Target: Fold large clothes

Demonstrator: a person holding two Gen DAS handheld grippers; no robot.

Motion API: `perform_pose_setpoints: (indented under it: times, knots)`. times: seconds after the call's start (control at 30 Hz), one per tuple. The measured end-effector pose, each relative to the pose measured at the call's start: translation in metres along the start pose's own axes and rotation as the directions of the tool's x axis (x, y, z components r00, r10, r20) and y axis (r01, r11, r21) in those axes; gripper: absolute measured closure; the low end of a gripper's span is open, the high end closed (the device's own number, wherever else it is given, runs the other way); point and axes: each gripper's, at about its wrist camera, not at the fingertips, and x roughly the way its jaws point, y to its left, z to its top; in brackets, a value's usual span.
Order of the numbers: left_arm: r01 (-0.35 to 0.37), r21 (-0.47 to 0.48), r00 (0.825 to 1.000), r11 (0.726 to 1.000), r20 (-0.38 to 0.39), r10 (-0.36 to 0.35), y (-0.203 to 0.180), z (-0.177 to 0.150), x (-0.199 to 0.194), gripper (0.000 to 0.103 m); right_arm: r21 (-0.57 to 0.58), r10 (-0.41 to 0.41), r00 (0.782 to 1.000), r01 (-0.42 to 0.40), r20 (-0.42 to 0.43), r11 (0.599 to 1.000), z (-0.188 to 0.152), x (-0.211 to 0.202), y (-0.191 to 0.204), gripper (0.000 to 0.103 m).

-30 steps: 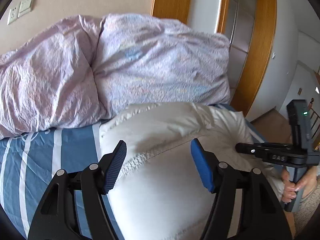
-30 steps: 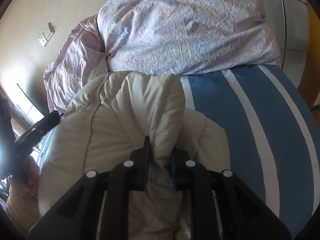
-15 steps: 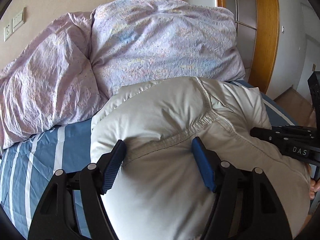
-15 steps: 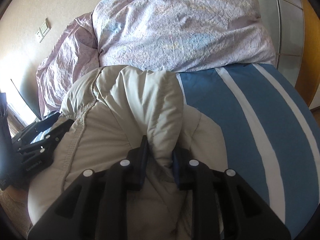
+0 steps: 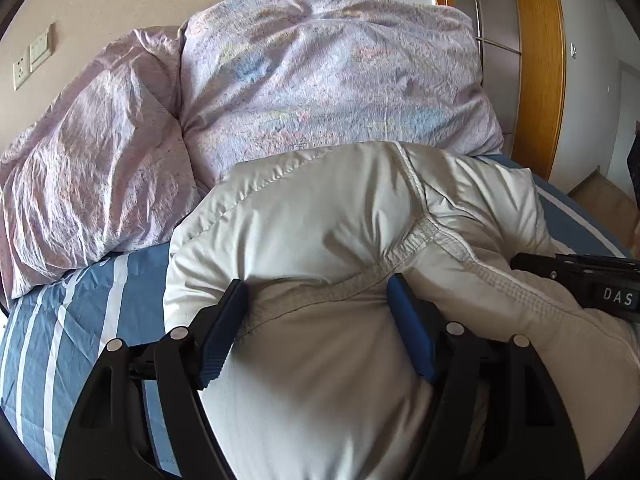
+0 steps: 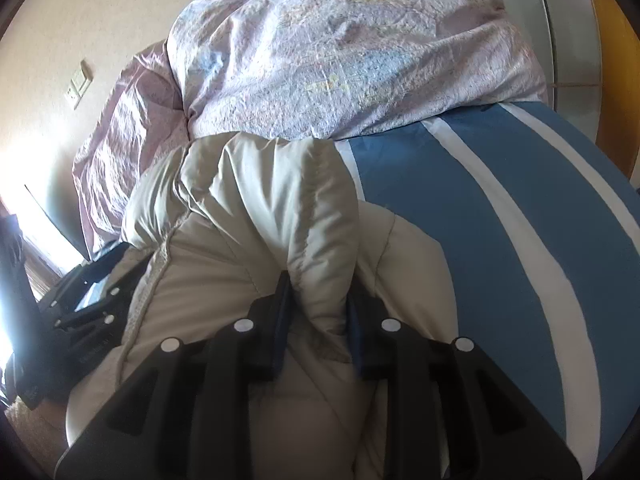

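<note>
On the bed, over the blue sheet w/ white stripes [image 6: 500, 216], lies a bulky cream puffer jacket [image 5: 320, 240], folded into a thick bundle; its far edge sits just in front of the lilac crumpled duvet [image 5: 320, 88] piled against the wall.

Left gripper [image 5: 318, 316]: jaws wide and opening at this moment, blue pads on either side of a broad hump of the jacket along a gathered seam. Left pad looks clear of the fabric; right pad is up against it, so no firm pinch can be read.

Right gripper [image 6: 320, 312]: jaws narrow, w/ a puffy fold of the jacket between them. Both pads press into the fold, which bulges up above the fingers. Figures say it's easing slightly wider, but the fold is gripped.

In the left wrist view the right gripper's black body w/ "DAS" label shows at the right edge, resting against the jacket. In the right wrist view the left gripper [image 6: 90, 300] shows at the left edge, beside the jacket. Wall sockets [image 5: 32, 60] on the beige wall; wood door frame [image 5: 540, 80] behind the duvet.
</note>
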Motion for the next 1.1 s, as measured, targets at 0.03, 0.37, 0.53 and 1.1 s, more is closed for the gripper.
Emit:
perform_pose_setpoints:
  times: [0.03,0.37,0.53,1.1]
  knots:
    - [-0.001,0.002,1.0,1.0,0.0,0.001,0.0,0.0,0.0,0.031,0.005,-0.005,1.0,0.005,0.005,1.0,0.001,-0.003,0.0,0.077]
    - [-0.005,0.007,1.0,1.0,0.005,0.005,-0.002,-0.001,-0.002,0.031,-0.111,-0.114,0.982,0.131,0.149,0.985,0.041,-0.061,0.053,0.064]
    - [-0.003,-0.003,1.0,1.0,0.01,0.003,-0.001,-0.001,-0.003,0.03,-0.127,-0.154,0.986,0.161,0.06,0.979,0.046,-0.011,0.06,0.069]
    - [-0.023,0.008,1.0,1.0,0.01,0.023,-0.006,0.0,0.0,0.03,-0.143,-0.173,0.983,0.179,0.057,0.973,0.017,0.03,0.039,0.07]
